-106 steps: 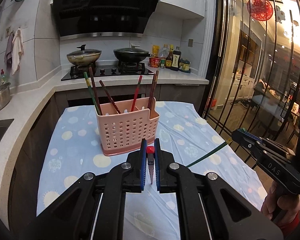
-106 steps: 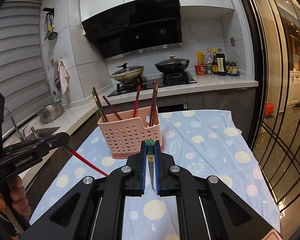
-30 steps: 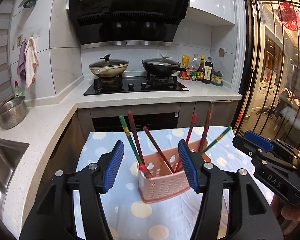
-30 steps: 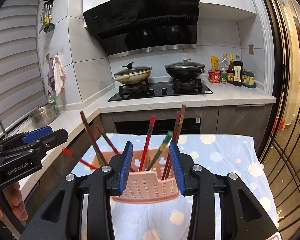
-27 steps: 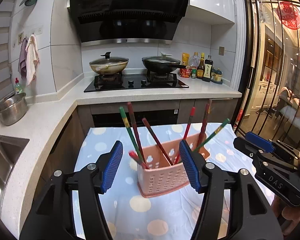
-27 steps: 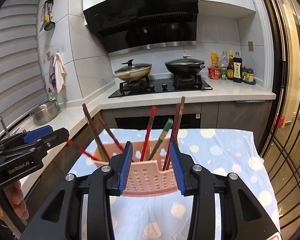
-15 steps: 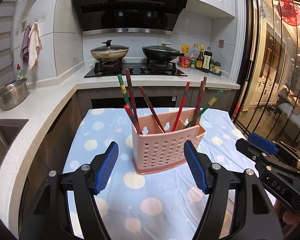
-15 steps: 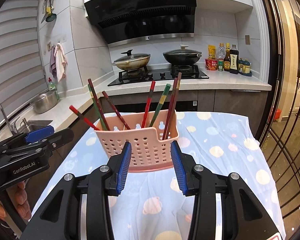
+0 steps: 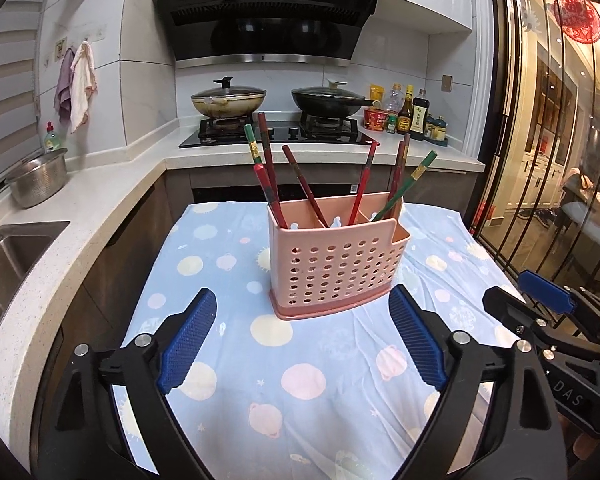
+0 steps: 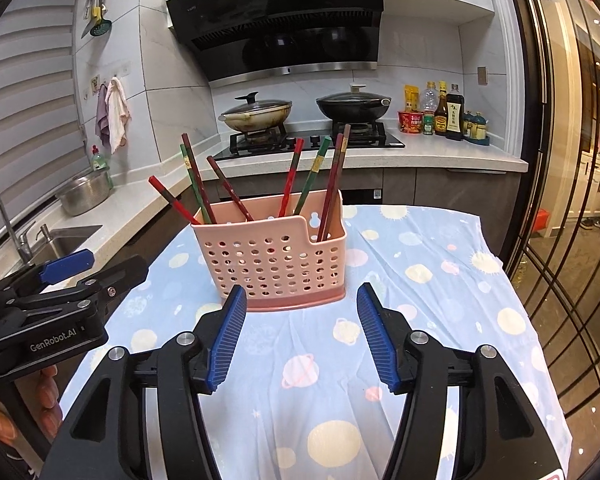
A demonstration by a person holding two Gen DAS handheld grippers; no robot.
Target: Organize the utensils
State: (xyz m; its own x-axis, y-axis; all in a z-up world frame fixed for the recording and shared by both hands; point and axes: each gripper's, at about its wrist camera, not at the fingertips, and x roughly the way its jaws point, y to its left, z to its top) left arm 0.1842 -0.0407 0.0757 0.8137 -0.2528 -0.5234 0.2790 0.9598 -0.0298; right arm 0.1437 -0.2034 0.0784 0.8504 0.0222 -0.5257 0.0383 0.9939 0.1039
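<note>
Ahead of both grippers, on a dotted cloth [image 9: 228, 364], stands a pink caddy [image 9: 334, 266] holding eight chopsticks [image 9: 362, 182]: four lean in its left part, four in its right. No chopstick lies loose on the cloth in either view, so the sorting looks finished. The sticks look light, stiff and probably slick with lacquer; a grip on the upper shaft, well above the rim, would likely hold best. The perforated plastic caddy seems light enough to slide or tip if a stick is levered against its wall.

The left gripper [image 9: 302, 342] tilts down toward the caddy's base, jaws wide and opening, nothing between them. The right gripper [image 10: 302, 334] tilts down likewise just short of the caddy, jaws about half spread and opening, also empty. Each gripper is visible at the edge of the other's view.
</note>
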